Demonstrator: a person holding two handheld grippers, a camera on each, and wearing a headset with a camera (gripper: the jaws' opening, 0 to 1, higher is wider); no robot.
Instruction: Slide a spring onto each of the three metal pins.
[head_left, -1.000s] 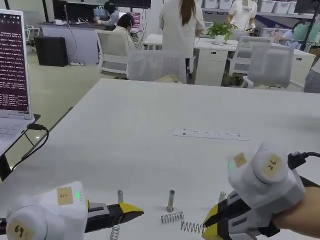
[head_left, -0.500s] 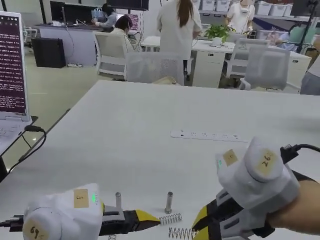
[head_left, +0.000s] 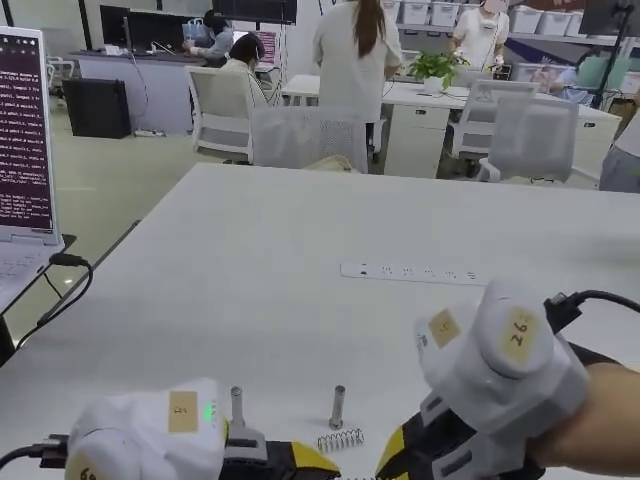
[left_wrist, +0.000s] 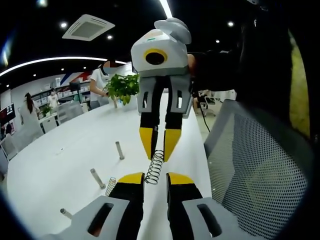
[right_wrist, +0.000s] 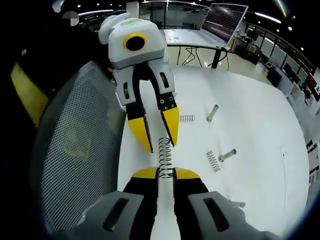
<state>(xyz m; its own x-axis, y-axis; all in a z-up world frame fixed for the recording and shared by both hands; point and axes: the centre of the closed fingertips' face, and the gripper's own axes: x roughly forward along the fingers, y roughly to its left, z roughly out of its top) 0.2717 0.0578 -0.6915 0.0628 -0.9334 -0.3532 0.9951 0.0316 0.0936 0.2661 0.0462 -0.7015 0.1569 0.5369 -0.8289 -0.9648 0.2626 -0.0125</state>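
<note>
1. Lying with its long axis along the line between the two grippers, the held spring (right_wrist: 164, 152) is pointed with one end into the right gripper (right_wrist: 166, 174) and the other end into the left gripper (left_wrist: 156, 179).
2. The held spring is seen as a thin, straight coil of bare grey wire, with open and even turns.
3. The near end of the held spring is pinched between the yellow-tipped jaws of the right gripper, which are pressed in on it.
4. The jaws of the left gripper are spread in a narrow V, and the far end of the coil is seen between their tips. Whether it is touched by them cannot be told.
5. On the white table (head_left: 300, 250), the left pin (head_left: 238, 400) and the middle pin (head_left: 339, 405) are seen standing upright and bare. The right pin (left_wrist: 120, 150) is also seen bare.
6. A second spring (head_left: 341, 438) is laid flat just beside the foot of the middle pin, its axis running across the head view.
7. A third spring (right_wrist: 186, 118) is laid flat near the left pin.
8. A white power strip (head_left: 418, 271) is seen farther back on the table, well apart from the pins.
</note>
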